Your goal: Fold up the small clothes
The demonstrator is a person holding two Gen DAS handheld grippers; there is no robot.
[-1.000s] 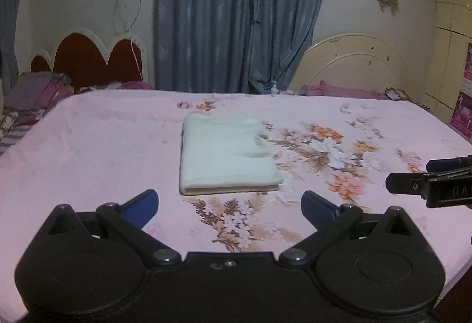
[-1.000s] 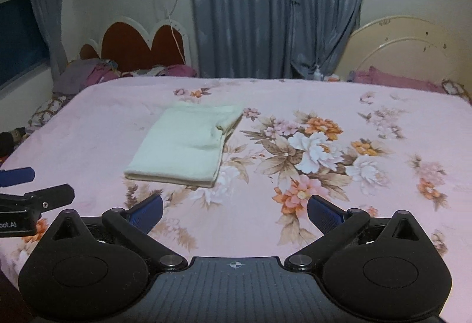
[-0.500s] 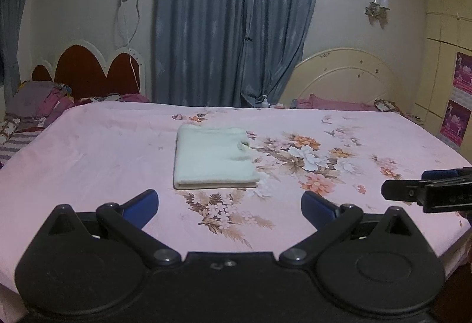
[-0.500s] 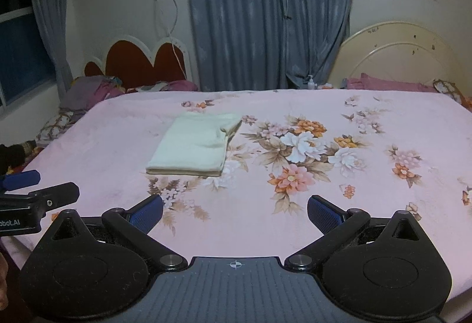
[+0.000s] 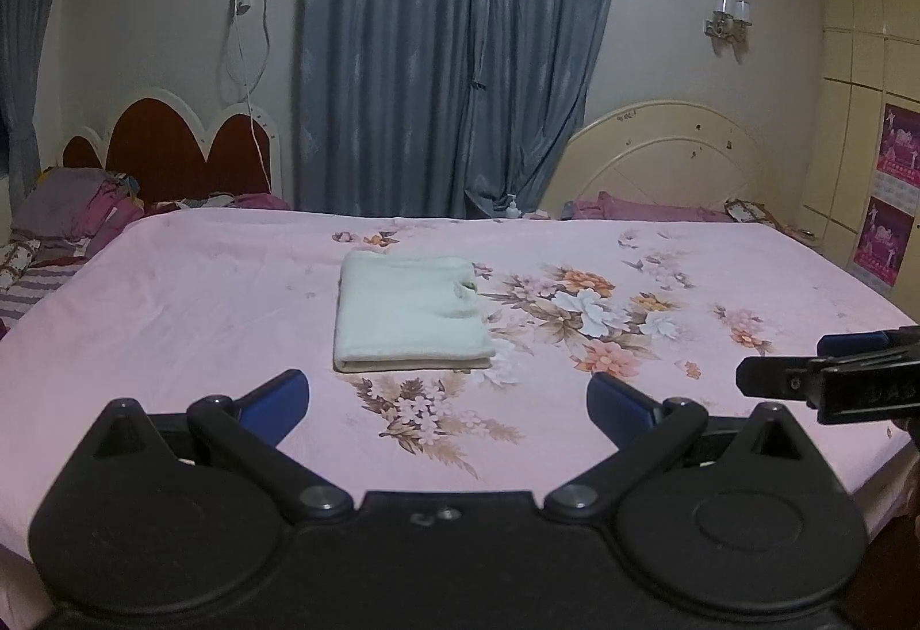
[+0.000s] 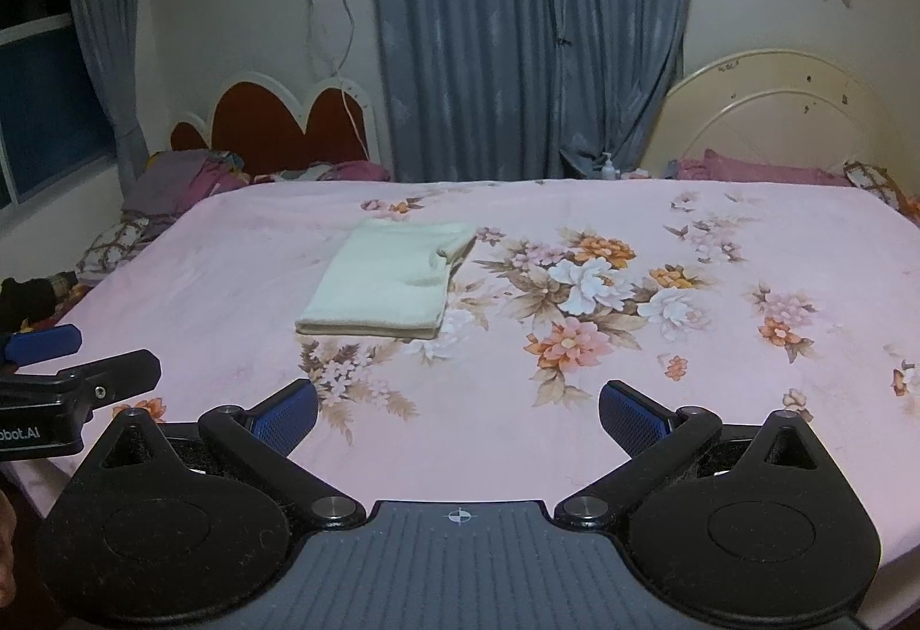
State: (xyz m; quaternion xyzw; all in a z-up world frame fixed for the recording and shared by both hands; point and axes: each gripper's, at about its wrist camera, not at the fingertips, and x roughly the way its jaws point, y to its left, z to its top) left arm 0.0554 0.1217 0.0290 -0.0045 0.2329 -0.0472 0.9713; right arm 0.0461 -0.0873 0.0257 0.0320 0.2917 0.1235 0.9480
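A folded cream-white garment lies flat on the pink floral bed sheet, near the middle of the bed. It also shows in the right wrist view. My left gripper is open and empty, held back from the garment above the near edge of the bed. My right gripper is open and empty too, well short of the garment. Each gripper shows at the edge of the other's view: the right one and the left one.
A red scalloped headboard and piled clothes stand at the left. A cream headboard stands at the back right, grey-blue curtains behind. A wardrobe is at the right. The near bed edge is close below the grippers.
Both grippers have drawn back and up from the bed, so the folded garment looks smaller and farther away. Both stay open and empty. The garment has not moved.
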